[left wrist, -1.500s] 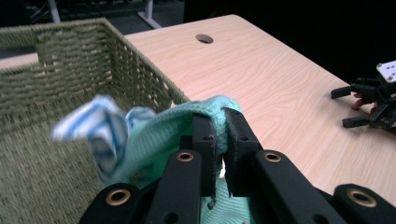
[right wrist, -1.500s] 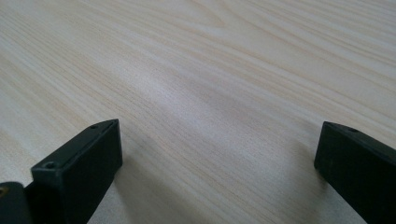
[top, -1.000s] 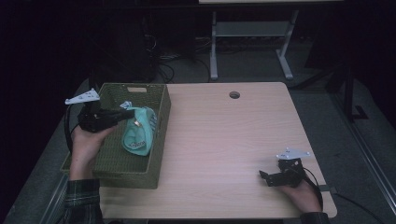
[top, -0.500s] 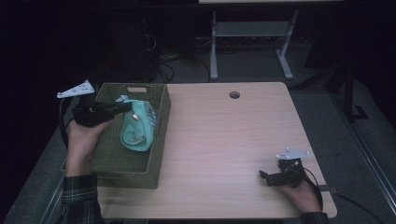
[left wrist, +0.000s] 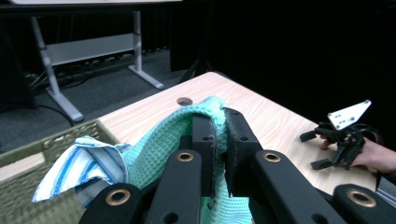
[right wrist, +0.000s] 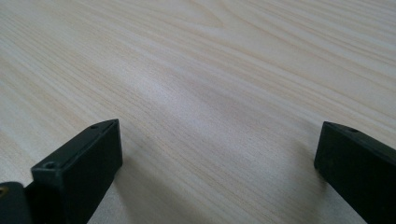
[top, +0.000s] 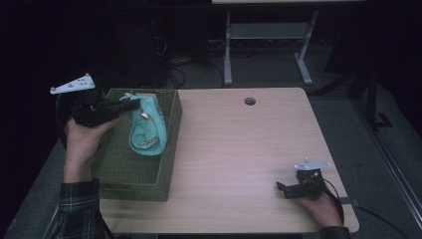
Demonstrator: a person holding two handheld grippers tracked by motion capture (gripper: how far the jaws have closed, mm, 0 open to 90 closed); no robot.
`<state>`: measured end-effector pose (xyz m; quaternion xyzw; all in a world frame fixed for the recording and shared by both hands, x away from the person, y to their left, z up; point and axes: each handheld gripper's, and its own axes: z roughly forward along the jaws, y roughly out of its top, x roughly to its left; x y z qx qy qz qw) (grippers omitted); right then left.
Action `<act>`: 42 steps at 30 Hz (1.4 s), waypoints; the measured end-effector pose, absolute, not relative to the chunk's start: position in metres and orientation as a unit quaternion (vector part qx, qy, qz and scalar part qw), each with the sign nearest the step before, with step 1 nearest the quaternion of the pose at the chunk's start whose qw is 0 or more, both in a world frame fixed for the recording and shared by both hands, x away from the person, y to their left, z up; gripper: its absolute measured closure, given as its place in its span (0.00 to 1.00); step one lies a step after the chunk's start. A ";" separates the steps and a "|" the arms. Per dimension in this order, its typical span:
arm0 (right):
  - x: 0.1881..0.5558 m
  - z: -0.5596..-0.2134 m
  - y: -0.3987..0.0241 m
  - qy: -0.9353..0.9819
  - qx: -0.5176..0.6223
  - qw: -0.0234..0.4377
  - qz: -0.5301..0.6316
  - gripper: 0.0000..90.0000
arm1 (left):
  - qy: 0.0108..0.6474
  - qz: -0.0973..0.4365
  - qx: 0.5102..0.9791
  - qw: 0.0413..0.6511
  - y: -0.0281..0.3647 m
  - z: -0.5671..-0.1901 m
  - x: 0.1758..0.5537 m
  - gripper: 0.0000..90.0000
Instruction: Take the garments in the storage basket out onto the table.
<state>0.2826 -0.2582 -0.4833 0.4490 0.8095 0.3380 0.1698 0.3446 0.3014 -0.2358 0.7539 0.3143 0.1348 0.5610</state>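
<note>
At the left edge of the desk (top: 239, 144), the left hand-held gripper (top: 130, 105) pinches a teal cloth (top: 147, 130) between its nearly closed jaws, the fabric hanging above the green woven basket (top: 169, 149) that sits on the desk's left side. In the left gripper view, the teal cloth (left wrist: 168, 140) bunches around the jaws, and a blue-striped white cloth (left wrist: 84, 165) lies just beside it over the basket. At the near right corner, the right hand-held gripper (top: 282, 188) rests on the bare wood, jaws spread wide and holding nothing.
</note>
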 end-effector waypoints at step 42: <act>0.283 -0.483 -0.258 0.810 0.449 0.170 0.338 0.01 | 0.215 0.082 0.786 0.574 0.178 -0.224 0.344 0.94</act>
